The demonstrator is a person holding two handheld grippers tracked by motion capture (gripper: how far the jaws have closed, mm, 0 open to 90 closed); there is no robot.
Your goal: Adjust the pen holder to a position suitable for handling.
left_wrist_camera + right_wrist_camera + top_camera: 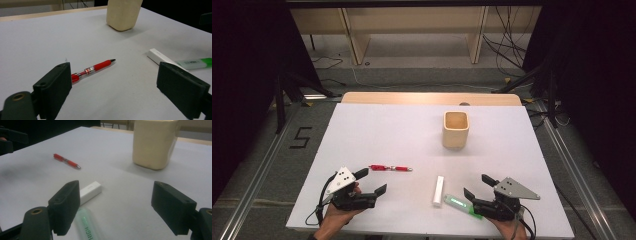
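White sheeting covers the table, and both tools sit low at its near edge. Over by the near left corner, the left gripper rests in a hand, jaws spread wide with nothing between them. Just past its far jaw lies a red pen, running parallel to the near edge; in the left gripper view the pen shows its dark tip pointing away from the jaw. Across at the near right corner, the right gripper is likewise spread apart and empty. Right beside its inner jaw lies a green highlighter, angled on the surface, and in the right gripper view the highlighter runs partly under the left-hand jaw. Next to that, a white rectangular eraser-like bar lies near the middle of the near edge, its end close to the highlighter; whether they touch, I cannot tell. Farther back, right of centre, a pale wooden square cup stands upright, well apart from everything else.
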